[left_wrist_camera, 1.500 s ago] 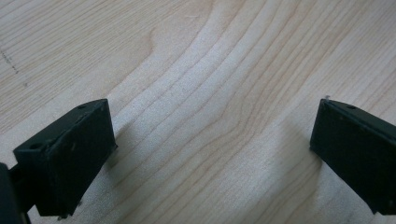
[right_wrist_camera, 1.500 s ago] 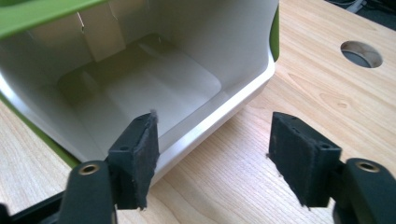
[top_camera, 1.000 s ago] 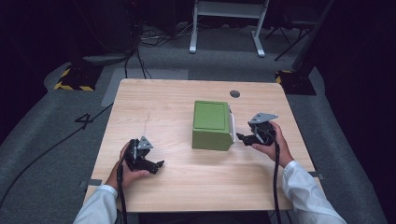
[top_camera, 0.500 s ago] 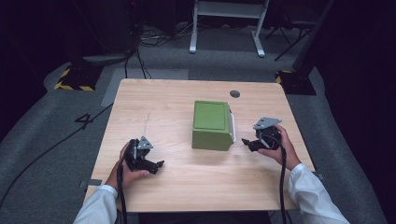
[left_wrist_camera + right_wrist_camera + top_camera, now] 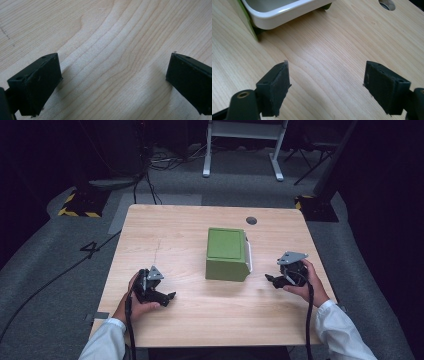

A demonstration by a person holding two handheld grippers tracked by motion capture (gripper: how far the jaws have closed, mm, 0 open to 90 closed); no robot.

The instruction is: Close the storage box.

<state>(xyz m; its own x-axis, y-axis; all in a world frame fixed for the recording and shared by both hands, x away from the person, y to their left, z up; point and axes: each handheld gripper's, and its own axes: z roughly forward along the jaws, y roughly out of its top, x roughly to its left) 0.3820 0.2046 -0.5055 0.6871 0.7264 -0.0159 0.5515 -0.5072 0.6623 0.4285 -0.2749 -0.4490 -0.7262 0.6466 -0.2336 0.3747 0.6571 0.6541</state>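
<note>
Right claw (image 5: 270,279) has drawn back from the green box (image 5: 226,254); both claws spread, left claw (image 5: 167,297) too

Light wooden table (image 5: 190,240) is standing on grey floor (image 5: 60,270), with a round hole (image 5: 251,220) near its far edge. A green box (image 5: 226,254) with a white tray (image 5: 279,10) sticking out its right side is sitting on it, right of centre.

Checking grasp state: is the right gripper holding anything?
No. In the right gripper view the right gripper stands wide open over bare table, short of the white tray in the green box.
</note>
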